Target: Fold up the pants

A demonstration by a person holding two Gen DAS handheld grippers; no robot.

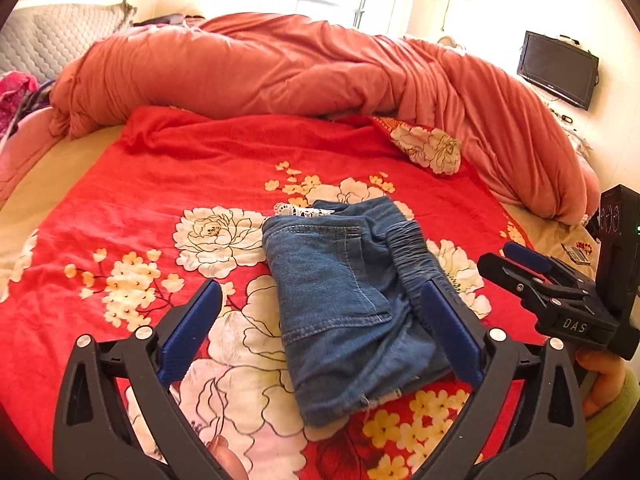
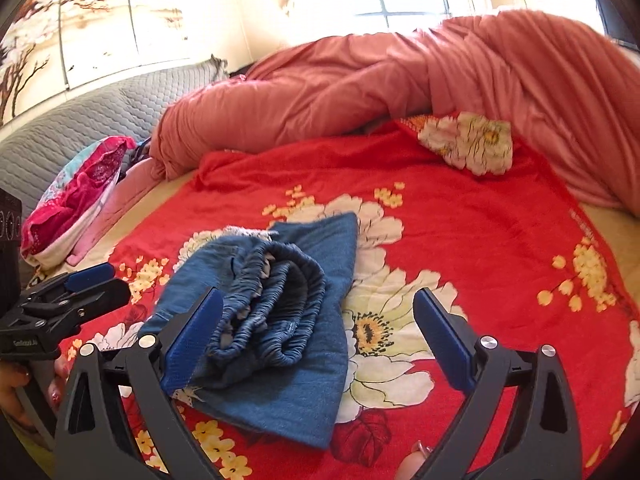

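Blue denim pants [image 1: 344, 300] lie folded into a small stack on the red floral blanket [image 1: 160, 184]. In the right wrist view the pants [image 2: 280, 320] show their gathered elastic waistband on top. My left gripper [image 1: 320, 328] is open, its blue pads either side of the stack, holding nothing. My right gripper [image 2: 320, 340] is open just above the stack's near right side, empty. The right gripper also shows at the right edge of the left wrist view [image 1: 516, 264], and the left gripper shows at the left edge of the right wrist view [image 2: 96, 280].
A bunched salmon duvet [image 1: 300, 68] lies across the far side of the bed. A grey quilted headboard [image 2: 80, 128] and a pink floral pillow [image 2: 76, 200] are to the left. A small monitor [image 1: 556, 68] hangs on the right wall.
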